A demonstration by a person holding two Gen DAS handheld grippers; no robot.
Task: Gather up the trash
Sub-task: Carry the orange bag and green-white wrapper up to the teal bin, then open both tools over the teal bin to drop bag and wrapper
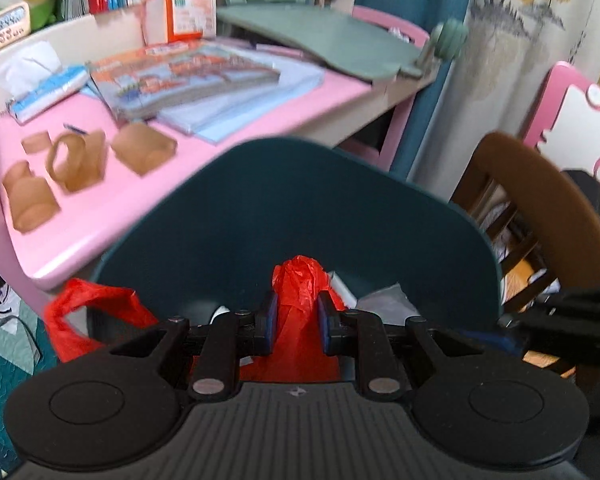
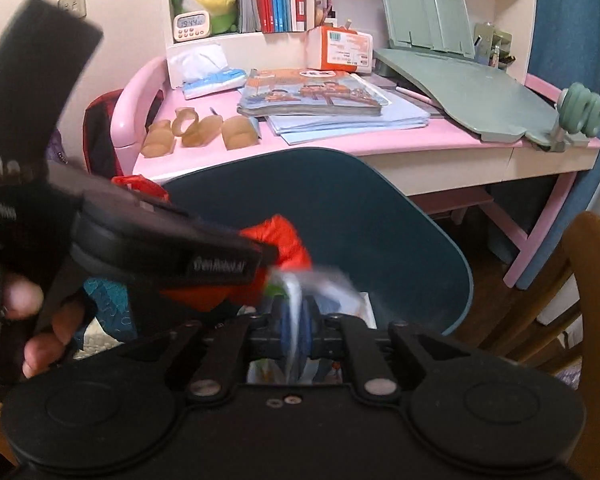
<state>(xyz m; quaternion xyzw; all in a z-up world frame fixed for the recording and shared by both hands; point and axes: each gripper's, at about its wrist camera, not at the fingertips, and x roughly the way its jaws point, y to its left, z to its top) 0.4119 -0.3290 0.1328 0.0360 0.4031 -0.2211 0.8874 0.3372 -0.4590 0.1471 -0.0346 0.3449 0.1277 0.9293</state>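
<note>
Step in hand: we judge we are dropping a piece of trash into the thin red plastic bag [image 1: 300, 280], which hangs over the seat of the dark teal plastic chair [image 1: 320, 208]
Left gripper [image 1: 298, 318]: its jaws are closed on a gathered fold of the red bag's rim, holding that side up; the bag's loose handle drapes off to the left of the chair
Right gripper [image 2: 296, 320]: a pale, crumpled plastic wrapper [image 2: 300, 284] sits between its jaws; the picture is blurred there, so we cannot tell whether the pads press on it or have let go
Where the trash is: the wrapper is at the bag's mouth, just beside the left gripper; white and grey scraps already lie low in front of the chair back
Still on the worktop: four brown curled cardboard pieces [image 1: 76, 164] lie in a row on the pink worktop [image 1: 100, 220], near its front edge, well apart from the bag
Other things: a stack of picture books [image 2: 312, 94] and a pale blue folder beneath it, not trash as far as we can judge
Next move calls for: the right jaws clear of the wrapper inside the bag, the left grip kept firm so the mouth does not sag, then a reach across to the nearest cardboard piece
</note>
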